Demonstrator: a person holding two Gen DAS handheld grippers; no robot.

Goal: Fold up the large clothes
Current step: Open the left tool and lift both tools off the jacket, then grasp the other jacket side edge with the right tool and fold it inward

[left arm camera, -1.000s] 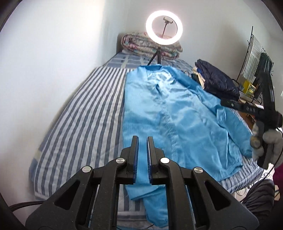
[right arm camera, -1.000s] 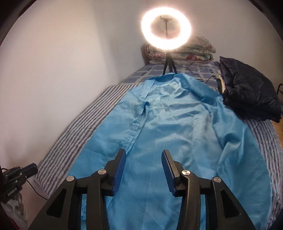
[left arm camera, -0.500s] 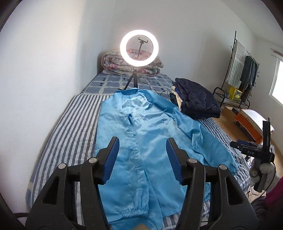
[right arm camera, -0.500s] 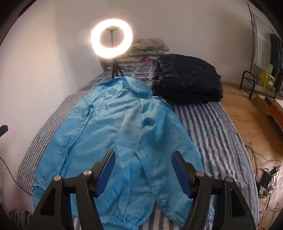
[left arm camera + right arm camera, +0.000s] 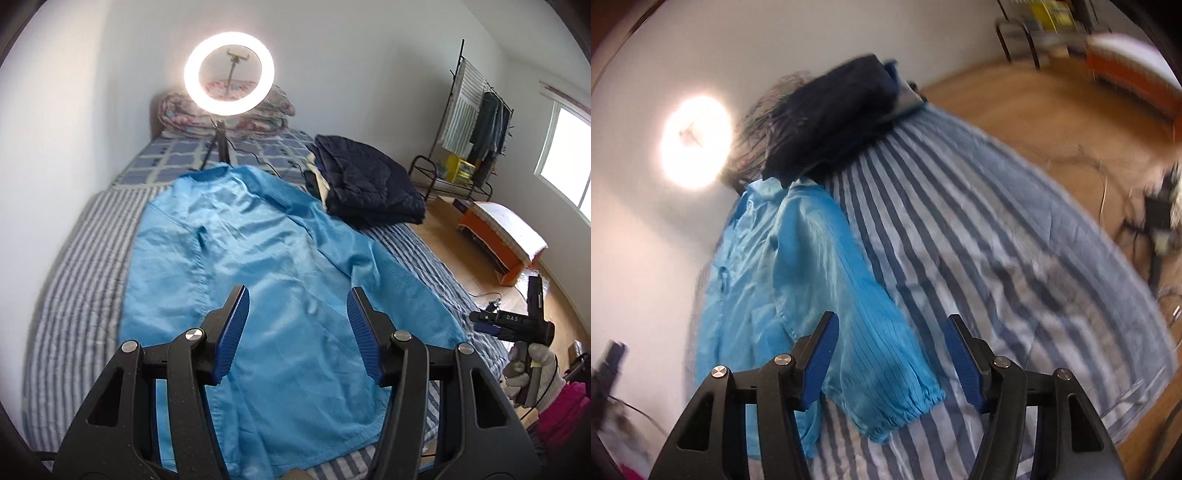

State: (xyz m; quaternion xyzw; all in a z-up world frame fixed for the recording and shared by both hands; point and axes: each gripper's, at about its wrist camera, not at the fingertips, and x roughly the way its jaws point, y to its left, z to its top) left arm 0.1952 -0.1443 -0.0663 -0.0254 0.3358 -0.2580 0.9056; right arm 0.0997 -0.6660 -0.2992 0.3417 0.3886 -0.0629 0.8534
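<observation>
1. Leftmost, a plain white wall point(image 5: 55, 147) runs along the striped bed point(image 5: 81, 280), which carries everything here.
2. At the head of the bed a lit ring light point(image 5: 229, 74) stands on a small tripod before a rolled floral quilt point(image 5: 173, 114).
3. Spread lengthwise down the bed lies the blue coat point(image 5: 266, 266), collar toward the light, hem toward the camera; one cuffed sleeve point(image 5: 871, 354) lies along its right side on the stripes.
4. The left tool point(image 5: 295, 332) hovers above the coat's lower half, jaws parted after just opening, nothing between them.
5. Right of the collar, a dark folded jacket point(image 5: 369, 188) sits on the bed, touching the coat's shoulder.
6. The right tool point(image 5: 892, 354), held in a gloved hand point(image 5: 532, 373), is over the sleeve's cuff end; its jaws stand apart, having just narrowed slightly, and the blurred view suggests the pads are clear of the fabric.
7. Farthest right are a clothes rack point(image 5: 476, 122) and an orange bench point(image 5: 498, 240) on the wooden floor.
</observation>
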